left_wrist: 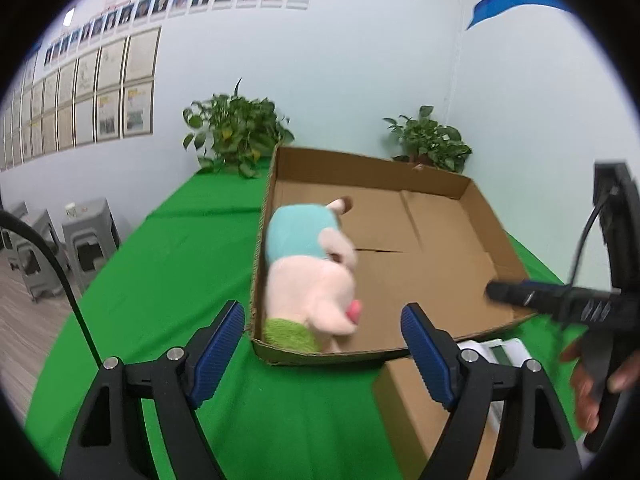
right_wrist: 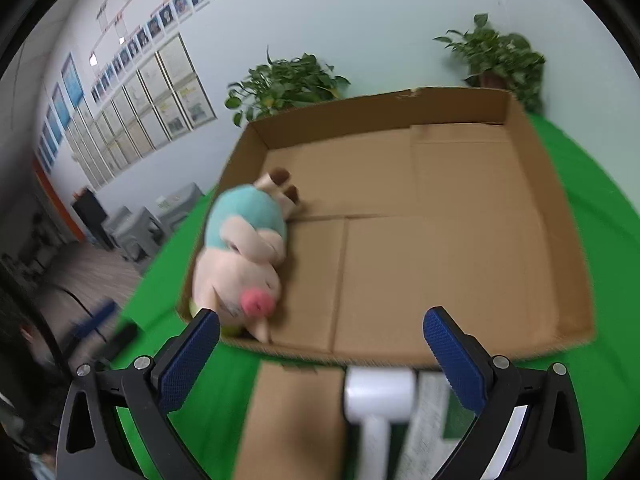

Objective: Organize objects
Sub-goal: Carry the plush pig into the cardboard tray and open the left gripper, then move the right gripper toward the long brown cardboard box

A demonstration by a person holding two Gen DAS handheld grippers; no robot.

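The plush pig [left_wrist: 312,276], pink with a teal top and a green patch at its near end, lies on its side inside the shallow cardboard box [left_wrist: 448,184], pressed against the box's left wall at the near left corner; we see the rest of the box floor bare. The box sits on the green tablecloth [left_wrist: 168,280]. From the left wrist we see our left gripper [left_wrist: 323,320] held above the cloth just short of the box's near wall, its jaws standing wide apart with nothing between the blue pads; the pig lies beyond them. Only this view shows the right gripper from the side: its black fingers reach in from the right over the box's near right corner, with a hand [left_wrist: 596,384] on the handle. The right wrist view gives us what the left cannot: the right gripper [right_wrist: 320,340] spread wide and holding nothing, and, just below it in front of the box, a white object [right_wrist: 378,394] beside a flat brown cardboard piece [right_wrist: 296,420], both blurred. It also shows the pig's round pink snout [right_wrist: 258,302] pointing toward the near wall. Two potted plants [left_wrist: 236,128] stand behind the box against the wall.
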